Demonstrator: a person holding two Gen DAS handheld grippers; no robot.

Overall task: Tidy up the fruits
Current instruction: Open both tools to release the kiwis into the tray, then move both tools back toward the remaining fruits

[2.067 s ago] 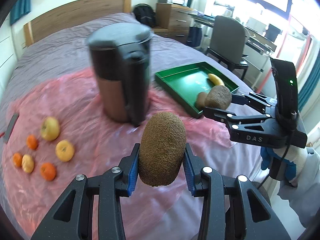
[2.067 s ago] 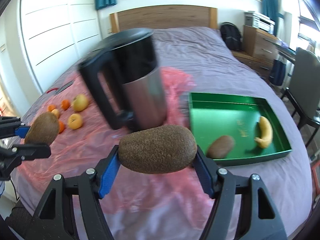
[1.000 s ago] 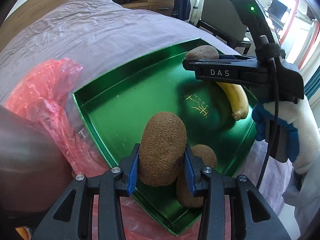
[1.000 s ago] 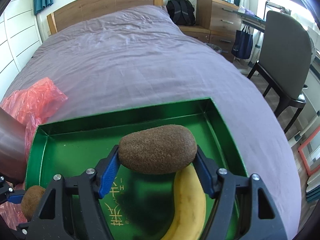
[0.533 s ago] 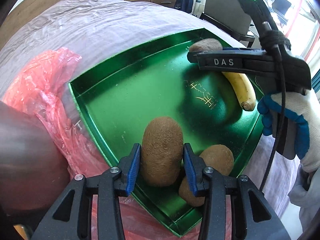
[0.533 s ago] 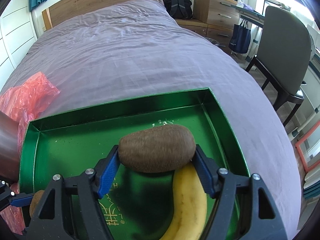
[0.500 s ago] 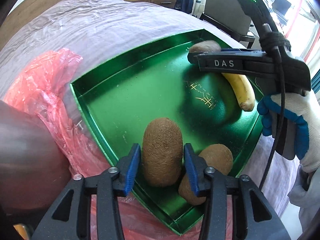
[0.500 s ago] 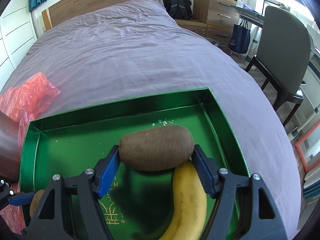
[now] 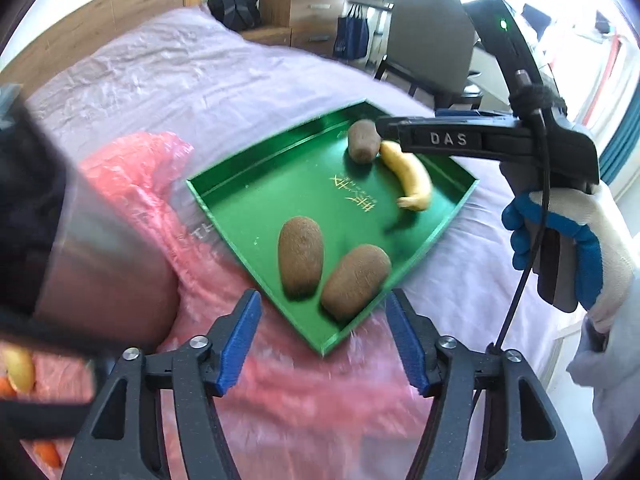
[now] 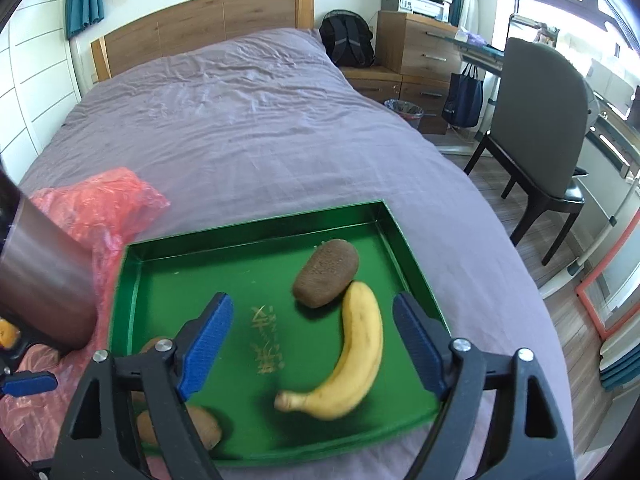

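A green tray (image 9: 248,196) (image 10: 168,256) lies on the bed. It holds three kiwis and a banana (image 9: 408,178) (image 10: 356,356). Two kiwis (image 9: 300,260) (image 9: 354,280) lie side by side at its near corner in the left wrist view; the third (image 9: 362,140) (image 10: 326,272) lies against the banana. My left gripper (image 9: 322,340) is open and empty, just short of the tray. My right gripper (image 10: 312,344) is open and empty above the tray, over the banana; it also shows in the left wrist view (image 9: 460,140).
A steel and black kettle (image 9: 72,248) (image 10: 36,280) stands left of the tray on a pink plastic sheet (image 9: 280,392). An apple (image 9: 18,368) and oranges (image 9: 48,452) lie at far left. A chair (image 10: 540,132) stands beside the bed.
Both grippers have opened and let go of their kiwis, which now lie in the tray. Both grippers have drawn back and up from the tray.
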